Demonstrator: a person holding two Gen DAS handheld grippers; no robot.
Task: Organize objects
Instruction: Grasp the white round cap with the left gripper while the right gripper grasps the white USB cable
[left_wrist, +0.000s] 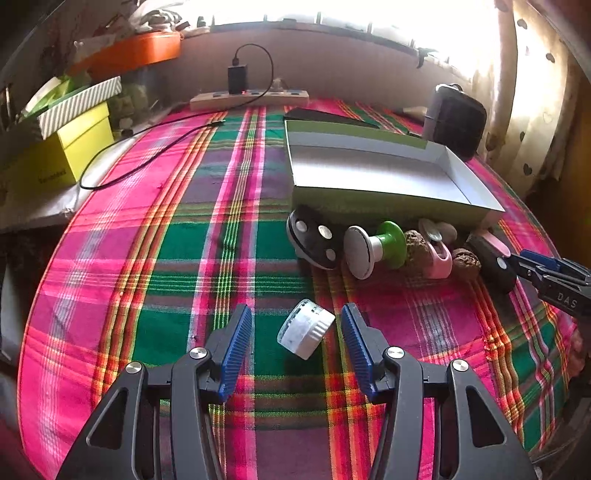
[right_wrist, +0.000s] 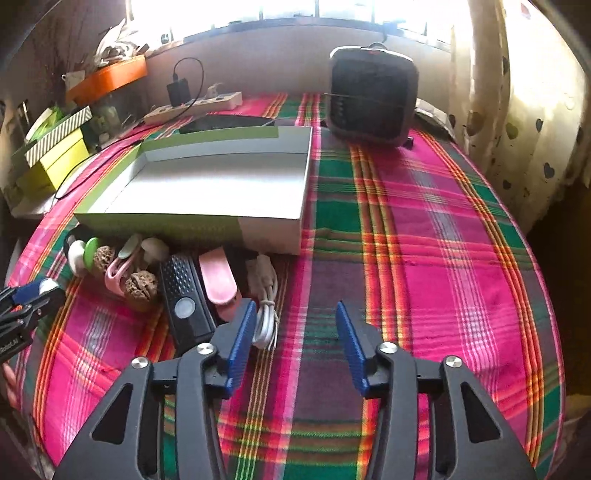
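My left gripper (left_wrist: 296, 325) is open, its blue pads either side of a small white ribbed cap (left_wrist: 304, 328) lying on the plaid cloth, not touching it. A shallow grey-and-green box (left_wrist: 373, 173) sits beyond, empty; it also shows in the right wrist view (right_wrist: 207, 184). Along its front edge lie a black disc with silver dots (left_wrist: 314, 242), a white-and-green knob (left_wrist: 376, 249), walnuts (left_wrist: 466, 260), a pink clip (left_wrist: 439, 260) and a black remote-like bar (right_wrist: 186, 295). My right gripper (right_wrist: 295, 332) is open and empty, beside a white cable (right_wrist: 266, 306) and a pink case (right_wrist: 218, 280).
A power strip with charger (left_wrist: 249, 96) lies at the back. Yellow boxes (left_wrist: 62, 151) stand at the left. A black fan heater (right_wrist: 371, 96) stands at the back right. A black cable (left_wrist: 147, 147) trails over the cloth. A curtain (right_wrist: 517, 110) hangs on the right.
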